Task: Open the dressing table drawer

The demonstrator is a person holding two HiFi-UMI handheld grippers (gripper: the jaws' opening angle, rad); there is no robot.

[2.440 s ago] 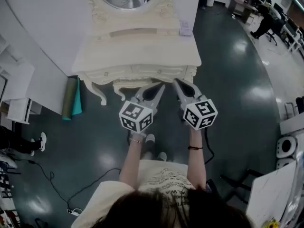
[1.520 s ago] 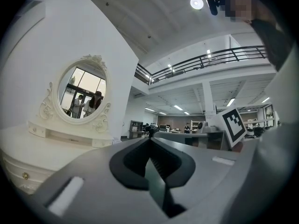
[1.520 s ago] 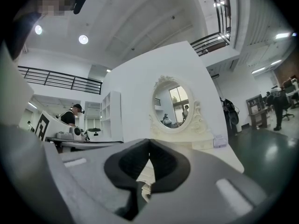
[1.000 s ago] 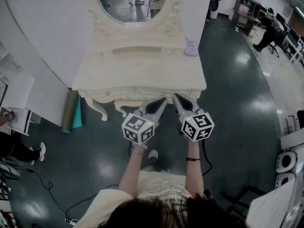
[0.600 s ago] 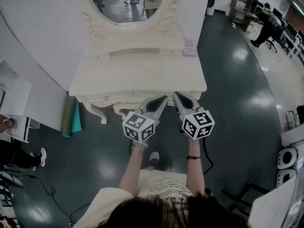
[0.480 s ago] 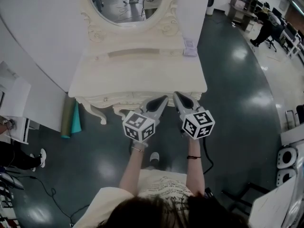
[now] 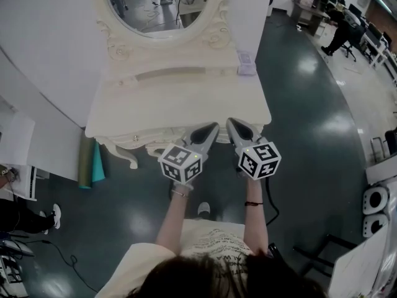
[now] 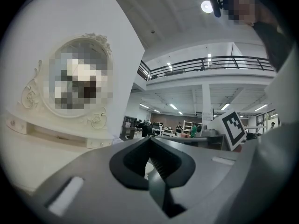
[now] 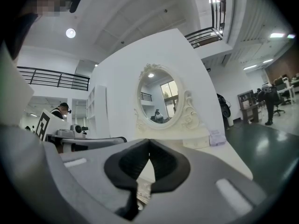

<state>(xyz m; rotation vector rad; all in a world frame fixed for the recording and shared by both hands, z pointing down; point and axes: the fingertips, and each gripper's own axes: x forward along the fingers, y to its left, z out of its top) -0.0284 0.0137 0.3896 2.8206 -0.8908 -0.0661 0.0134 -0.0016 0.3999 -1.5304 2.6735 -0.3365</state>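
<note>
Quick status from my end. Both claws are clenched with nothing in them: each gripper view shows the jaw tips meeting and no object between them. The left gripper (image 7: 209, 131) and right gripper (image 7: 234, 127) sit side by side, tips nearly touching, right at the front lip of the dressing table (image 7: 180, 98), a bit right of centre.

The thing that matters is height. Both gripper views look out level across the tabletop toward the mirror (image 7: 155, 5), so I reckon the tips are riding above the drawer (image 7: 158, 143), not in front of it. The drawer sits in the carved front rail under that lip. From the head view it's badly foreshortened and the claws cover its middle, so I can't make out a handle.

Its long axis runs left to right across the front, so the pull has to come straight back toward me. Neither hand is clearly nearer, though the right tip pokes slightly further over the top.

Room looks fine: dark floor (image 7: 310, 135) open behind and to the right, and the rolled mats (image 7: 92, 163) by the left leg are well apart. I'd need to drop below the lip and open up first.
</note>
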